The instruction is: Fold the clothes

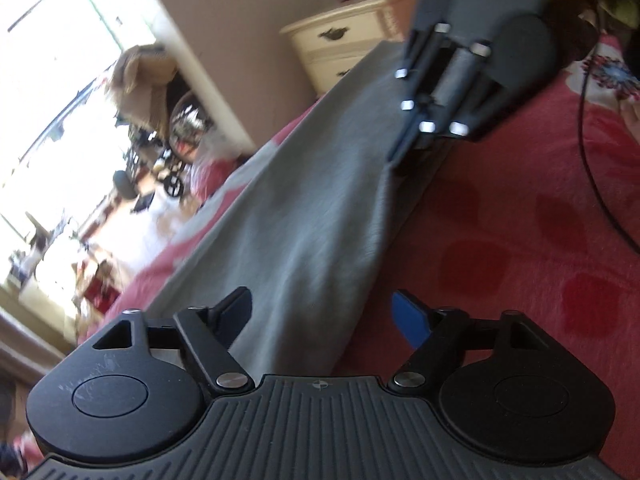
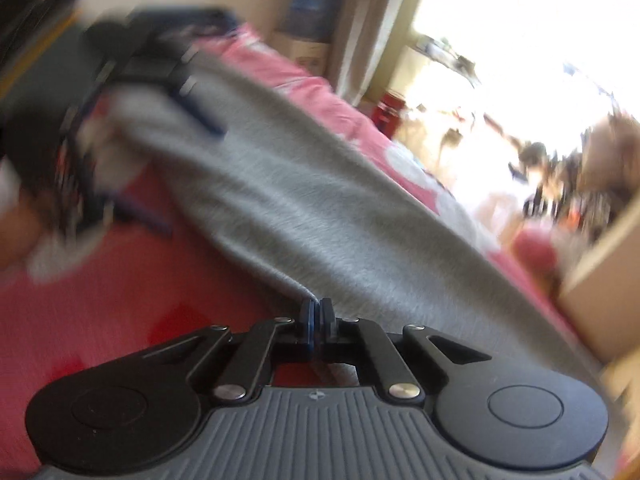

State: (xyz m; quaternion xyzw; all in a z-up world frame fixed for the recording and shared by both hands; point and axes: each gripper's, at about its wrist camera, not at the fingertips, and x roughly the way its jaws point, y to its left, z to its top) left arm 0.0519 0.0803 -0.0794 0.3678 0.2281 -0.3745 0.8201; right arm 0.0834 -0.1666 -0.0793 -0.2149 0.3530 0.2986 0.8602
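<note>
While a cream dresser (image 1: 340,46) and a cardboard box (image 1: 140,76) stand beyond the bed, nothing lies on the gray garment (image 1: 304,216) stretched across the red patterned bedspread (image 1: 520,240). The cloth looks soft and finely knitted, tapering toward one end. The left tool (image 1: 322,314) is spread wide with the garment's near end lying between its fingers. The right tool (image 2: 316,314) is pinched tight on the garment's edge. A black cable (image 1: 592,160) curves over the bedspread.

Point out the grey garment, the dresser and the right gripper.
grey garment (image 1: 304,216), left wrist view, middle of the cloth.
dresser (image 1: 340,40), left wrist view, drawer front.
right gripper (image 2: 316,312), right wrist view, between its fingertips.
</note>
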